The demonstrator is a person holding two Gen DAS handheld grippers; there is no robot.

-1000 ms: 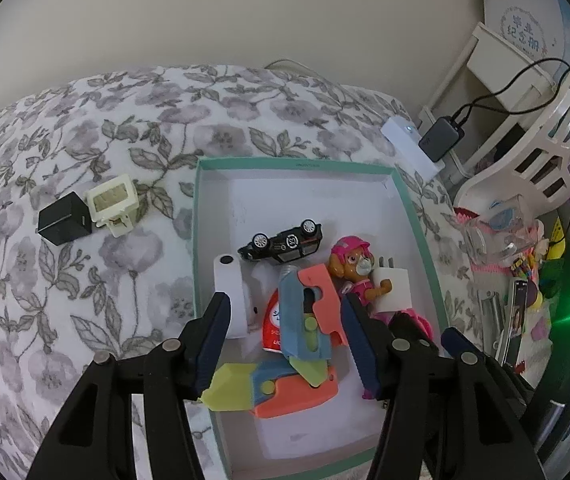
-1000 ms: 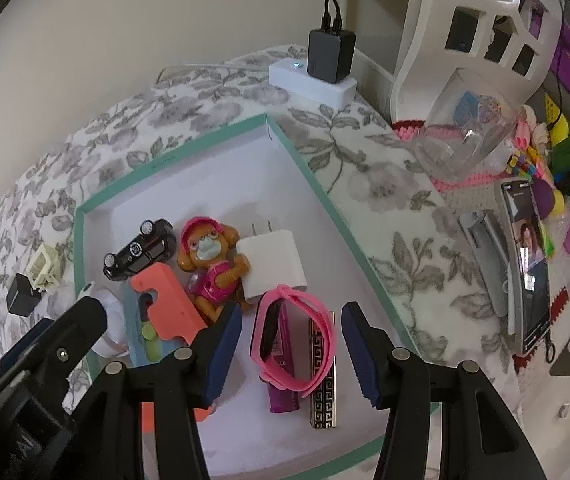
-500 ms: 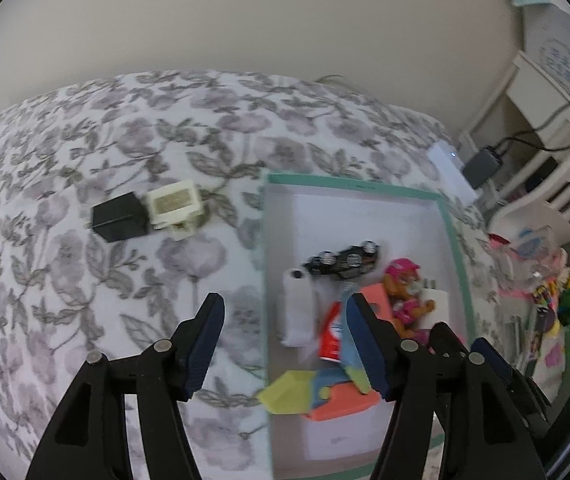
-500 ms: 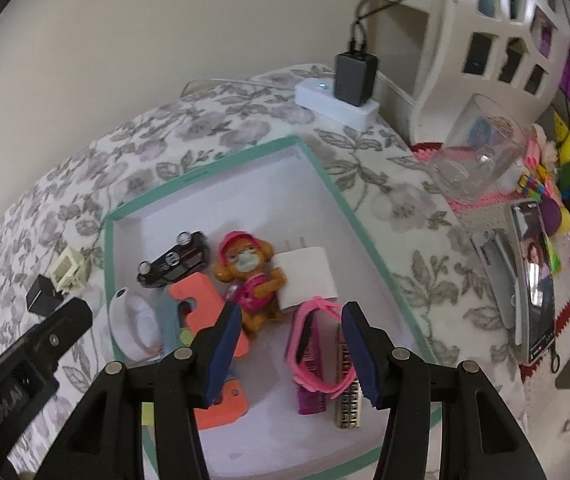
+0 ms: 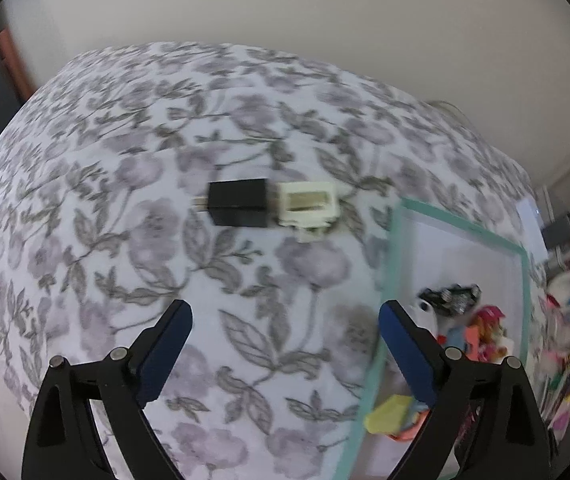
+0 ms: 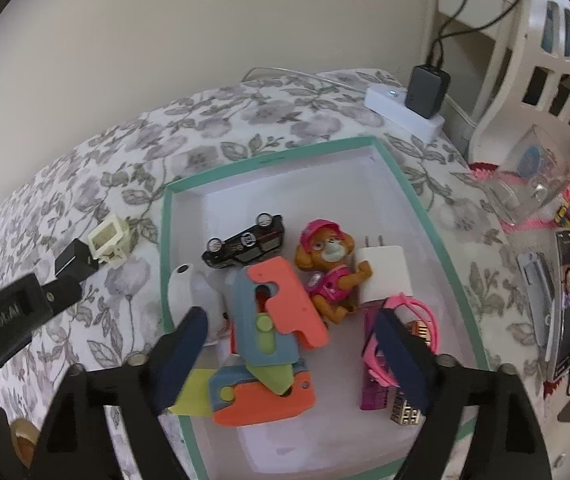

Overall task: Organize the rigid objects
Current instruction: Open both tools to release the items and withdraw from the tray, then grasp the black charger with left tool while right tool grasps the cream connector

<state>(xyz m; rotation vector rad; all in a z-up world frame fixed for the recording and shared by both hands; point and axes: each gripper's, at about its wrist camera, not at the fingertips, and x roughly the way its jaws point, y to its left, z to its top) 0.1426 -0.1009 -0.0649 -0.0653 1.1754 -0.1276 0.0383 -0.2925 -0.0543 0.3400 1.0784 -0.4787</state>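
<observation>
Item: black plug adapter (image 5: 239,203), lying on the floral bedspread (image 5: 125,240) outside the teal-rimmed box (image 6: 413,200), touching end-on a cream plastic frame piece (image 5: 308,209). Judged light, stiff, smooth-sided; best taken across its flat long faces, clear of the prongs. Left gripper (image 5: 285,344): jaws opening, nothing between them, adapter well ahead. Right gripper (image 6: 291,356): jaws opening, empty, over the box's orange-and-blue toy (image 6: 273,312). Open cloth surrounds the adapter; box rim near on the right.

cloth (image 5: 133,216): matt floral fabric; charger (image 5: 239,203): black plastic; tray (image 6: 395,176): smooth card
</observation>
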